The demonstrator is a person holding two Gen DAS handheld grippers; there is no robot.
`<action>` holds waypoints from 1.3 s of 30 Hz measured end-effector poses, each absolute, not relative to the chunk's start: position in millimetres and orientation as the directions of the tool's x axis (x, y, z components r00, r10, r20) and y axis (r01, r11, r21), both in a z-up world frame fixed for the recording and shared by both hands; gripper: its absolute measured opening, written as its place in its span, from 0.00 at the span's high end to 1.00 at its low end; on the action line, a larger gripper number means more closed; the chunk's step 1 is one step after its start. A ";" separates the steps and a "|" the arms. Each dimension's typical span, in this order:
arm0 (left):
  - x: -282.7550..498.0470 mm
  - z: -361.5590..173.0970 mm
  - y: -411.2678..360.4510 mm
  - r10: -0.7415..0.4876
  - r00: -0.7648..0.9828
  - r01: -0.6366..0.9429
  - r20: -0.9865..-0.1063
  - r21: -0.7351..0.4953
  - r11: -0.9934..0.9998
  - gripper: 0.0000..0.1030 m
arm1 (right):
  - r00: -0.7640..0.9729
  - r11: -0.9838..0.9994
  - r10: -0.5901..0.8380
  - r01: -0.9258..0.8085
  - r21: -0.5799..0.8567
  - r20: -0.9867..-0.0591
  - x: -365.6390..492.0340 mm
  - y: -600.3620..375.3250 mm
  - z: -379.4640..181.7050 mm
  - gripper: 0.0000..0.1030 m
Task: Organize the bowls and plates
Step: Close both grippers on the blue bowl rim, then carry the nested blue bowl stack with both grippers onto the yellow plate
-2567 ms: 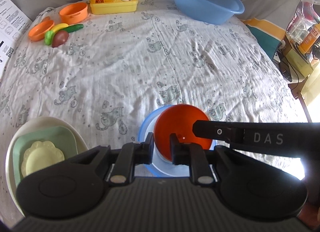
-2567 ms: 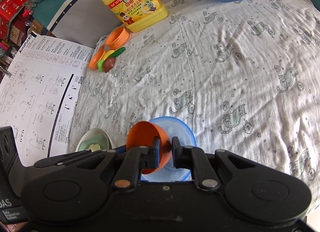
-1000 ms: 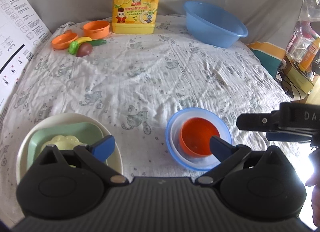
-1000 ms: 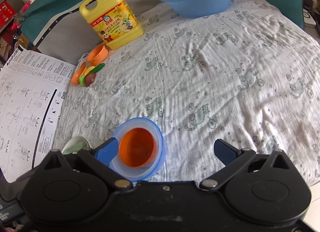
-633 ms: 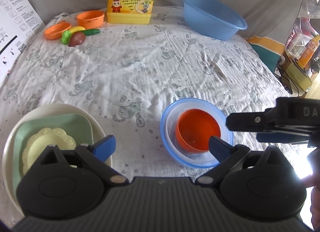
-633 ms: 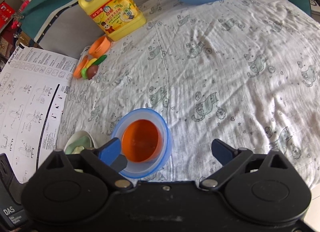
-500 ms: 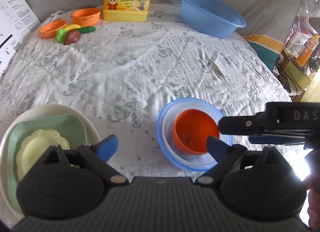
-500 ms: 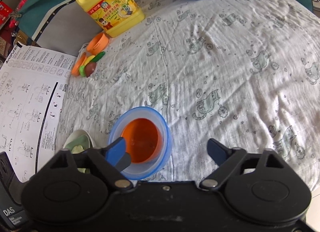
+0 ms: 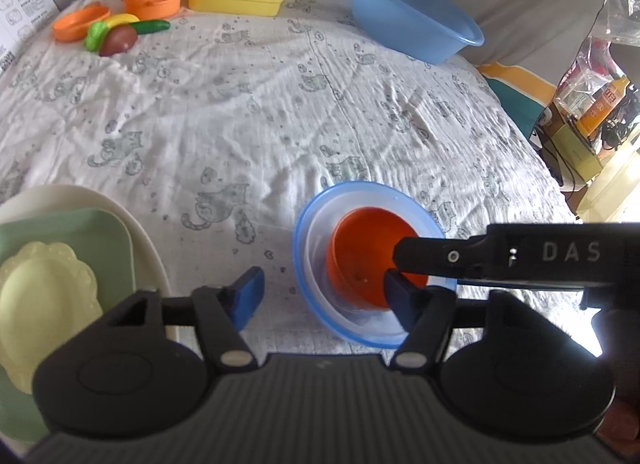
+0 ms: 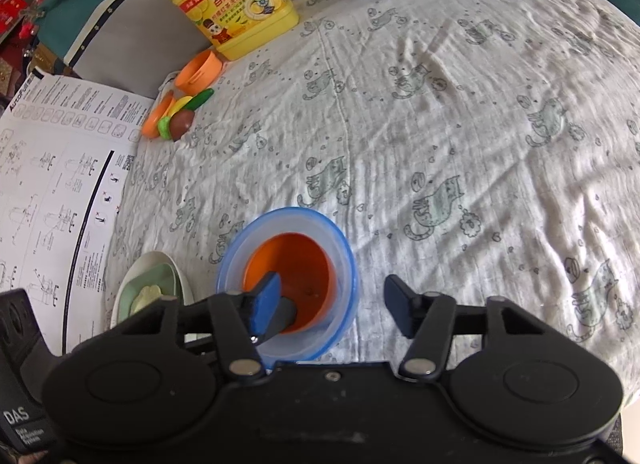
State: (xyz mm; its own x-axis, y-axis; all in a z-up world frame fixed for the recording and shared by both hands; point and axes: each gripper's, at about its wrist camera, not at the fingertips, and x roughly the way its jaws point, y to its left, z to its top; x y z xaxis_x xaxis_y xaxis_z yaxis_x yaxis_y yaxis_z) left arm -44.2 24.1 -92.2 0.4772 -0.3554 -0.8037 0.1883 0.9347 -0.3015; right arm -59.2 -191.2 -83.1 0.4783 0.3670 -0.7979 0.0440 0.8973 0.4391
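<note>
Left wrist view puts the left gripper low over the stack of nested bowls: a small orange plastic bowl sits inside a clear bowl, inside a blue-rimmed plastic bowl, at about five o'clock on the cat-print cloth. Its jaws have just been closing and stand half apart, one finger over bare cloth, the other over the blue rim; nothing is pinched. The right gripper has likewise been narrowing; its left finger hangs over the orange bowl, its right over cloth, so the near rim lies between them, ungripped. Both seem set to straddle the stack's wall, probably to steady or shift it.

At eight o'clock a cream round plate carries a green square plate, which carries a pale yellow scalloped dish. Far off at eleven o'clock, toy vegetables lie beside two orange dishes; the blue basin at one o'clock looks empty.
</note>
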 end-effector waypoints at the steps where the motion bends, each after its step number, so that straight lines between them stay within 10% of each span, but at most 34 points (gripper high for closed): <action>1: -43.7 -92.7 23.9 -0.363 0.475 0.193 -0.802 -0.307 0.932 0.49 | 0.476 0.900 0.366 0.036 0.433 -0.800 -58.5 -188.8 -83.6 0.58; 39: -40.8 -36.7 103.1 -0.269 0.591 0.041 -0.760 -0.304 0.952 0.59 | 0.503 0.908 0.405 -0.124 0.399 -0.764 -30.4 -99.8 -23.7 0.67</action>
